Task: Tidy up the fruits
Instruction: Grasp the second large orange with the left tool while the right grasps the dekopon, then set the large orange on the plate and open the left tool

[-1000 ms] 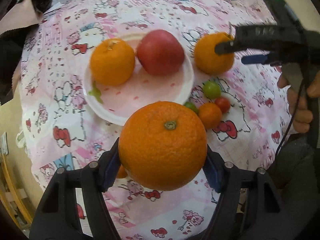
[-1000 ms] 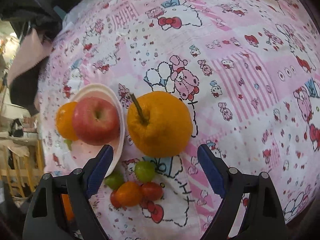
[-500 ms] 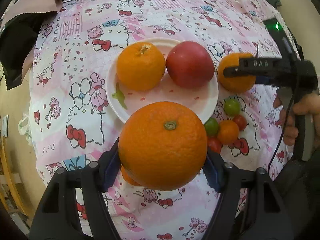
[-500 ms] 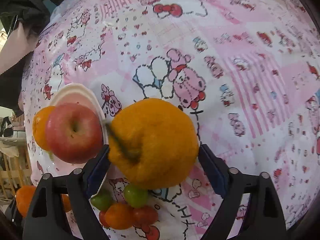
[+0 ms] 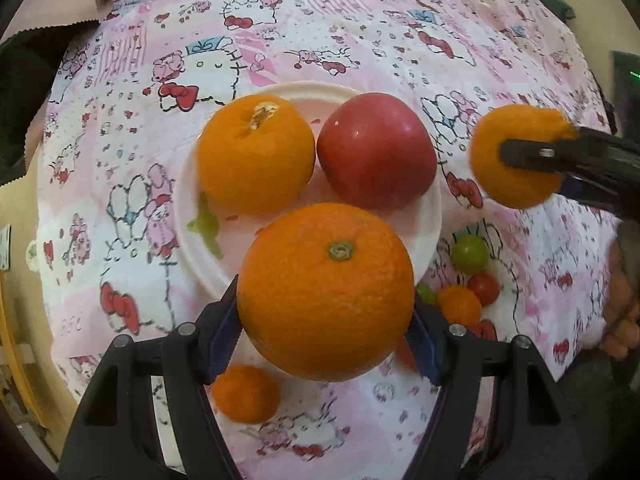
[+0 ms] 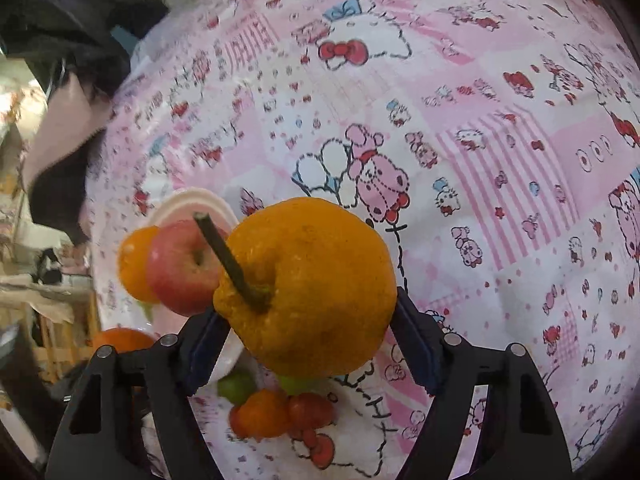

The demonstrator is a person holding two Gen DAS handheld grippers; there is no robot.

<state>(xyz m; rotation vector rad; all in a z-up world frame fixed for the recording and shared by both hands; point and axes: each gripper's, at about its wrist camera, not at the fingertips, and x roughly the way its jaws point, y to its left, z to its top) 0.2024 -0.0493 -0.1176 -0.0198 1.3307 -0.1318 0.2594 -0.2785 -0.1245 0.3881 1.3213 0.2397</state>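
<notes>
Large orange (image 5: 326,292) is pinched between the blue pads of the left gripper (image 5: 326,330), stem scar facing the camera, held over the near edge of the white plate (image 5: 188,216). Jaws pressed on both its sides.

On the plate: a smaller orange (image 5: 256,158) at left with a torn patch on top, and a red apple (image 5: 376,150) at right; whether the two touch is unclear. A green leaf scrap (image 5: 206,226) lies on the plate below the smaller orange.

Stemmed orange (image 6: 308,284) sits between the pads of the right gripper (image 6: 308,344). Its jaws have just been closing, and both pads now meet the fruit's sides. Long dark stem (image 6: 228,260) sticks up and to the left. In the left wrist view this fruit (image 5: 516,156) is right of the plate, beside the apple, with one black finger across it. Whether it is off the cloth, can't tell.

Between the plate and the right gripper: a cluster of small fruits on the cloth – a green one (image 5: 470,254), a red cherry tomato (image 5: 484,288), a small orange one (image 5: 458,306). Another small orange fruit (image 5: 246,394) lies under the left gripper, near its left finger.

Everything rests on a pink cartoon-print cloth (image 6: 480,160) covering the bench. Dark fabric (image 6: 60,40) is bunched at the far left edge. Part of the person's hand (image 5: 622,312) shows at the right border of the left wrist view.
</notes>
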